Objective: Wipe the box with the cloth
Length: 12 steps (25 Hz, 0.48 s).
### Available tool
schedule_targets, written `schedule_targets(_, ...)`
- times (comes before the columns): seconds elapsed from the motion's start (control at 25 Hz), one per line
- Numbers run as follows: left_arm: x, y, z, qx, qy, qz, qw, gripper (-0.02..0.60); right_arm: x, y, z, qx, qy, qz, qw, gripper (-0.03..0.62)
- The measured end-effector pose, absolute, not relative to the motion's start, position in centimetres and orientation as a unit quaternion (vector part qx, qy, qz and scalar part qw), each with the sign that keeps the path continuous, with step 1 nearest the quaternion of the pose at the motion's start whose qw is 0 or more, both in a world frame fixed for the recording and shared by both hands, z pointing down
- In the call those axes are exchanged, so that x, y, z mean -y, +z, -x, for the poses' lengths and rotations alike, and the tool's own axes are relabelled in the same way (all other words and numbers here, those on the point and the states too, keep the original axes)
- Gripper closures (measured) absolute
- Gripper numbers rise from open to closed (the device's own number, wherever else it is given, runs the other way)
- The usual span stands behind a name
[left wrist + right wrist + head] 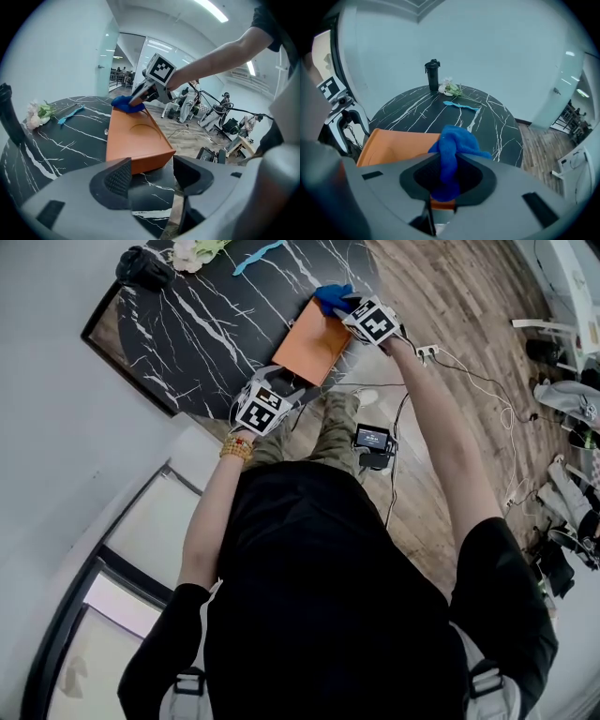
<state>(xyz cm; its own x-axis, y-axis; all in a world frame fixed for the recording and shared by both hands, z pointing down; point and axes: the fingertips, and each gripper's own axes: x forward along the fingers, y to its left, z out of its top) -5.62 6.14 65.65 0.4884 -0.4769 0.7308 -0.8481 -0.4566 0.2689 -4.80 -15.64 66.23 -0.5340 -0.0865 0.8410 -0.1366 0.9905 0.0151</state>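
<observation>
An orange box (312, 339) lies flat near the edge of a black marble table (206, 324). A blue cloth (333, 298) rests on the box's far end, and my right gripper (343, 309) is shut on it. In the right gripper view the cloth (457, 140) bunches up between the jaws of that gripper (449, 176), over the box (398, 143). My left gripper (292, 396) stands open at the box's near end. In the left gripper view its jaws (152, 177) hold nothing, the box (133, 138) lies just beyond them, and the cloth (125, 104) is at the far end.
At the table's far side stand a black bottle (433, 75), some white flowers (451, 88) and a light-blue tool (460, 106). The table edge runs right beside the box. Cables and a small device (373, 439) lie on the wood floor below.
</observation>
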Motion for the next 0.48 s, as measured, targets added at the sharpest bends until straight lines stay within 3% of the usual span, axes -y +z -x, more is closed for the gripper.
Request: schedule_targets(0.48,-6.06,65.44,5.58,0.407,0.303,-0.802,0.315,0.301,15.17,66.48,4.95,0.865,0.054,-0.045,0.497,0.525)
